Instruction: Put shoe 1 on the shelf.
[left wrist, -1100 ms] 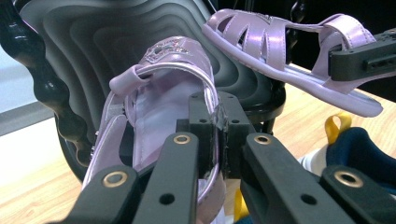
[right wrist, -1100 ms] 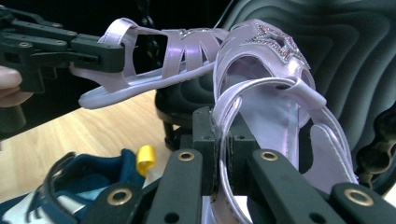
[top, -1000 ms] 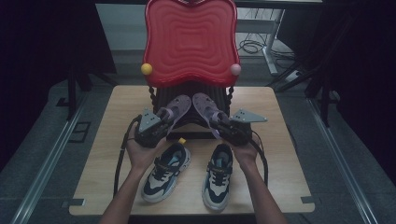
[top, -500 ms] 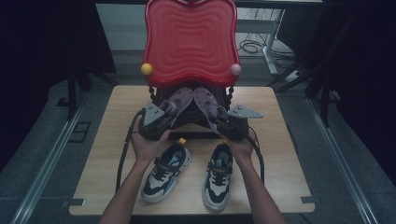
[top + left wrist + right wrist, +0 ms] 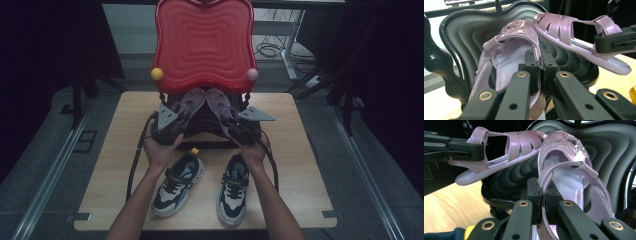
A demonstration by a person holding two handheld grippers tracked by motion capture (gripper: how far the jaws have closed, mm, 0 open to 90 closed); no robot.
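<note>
Left gripper (image 5: 172, 120) and right gripper (image 5: 235, 122) each clamp 1 lilac sandal (image 5: 511, 50), toes converging toward the red tray (image 5: 202, 45), above 2 sneakers (image 5: 177, 182).

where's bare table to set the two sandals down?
Bare wood on the table: right of the right sneaker to the edge, and left of the left sneaker. Crowded: the middle, around the black chair seat, both sandals and each hand-held gripper.

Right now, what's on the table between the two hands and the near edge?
In the high view, a pair of sneakers: the left sneaker below the left hand, the right sneaker below the right hand, on the wooden table.
</note>
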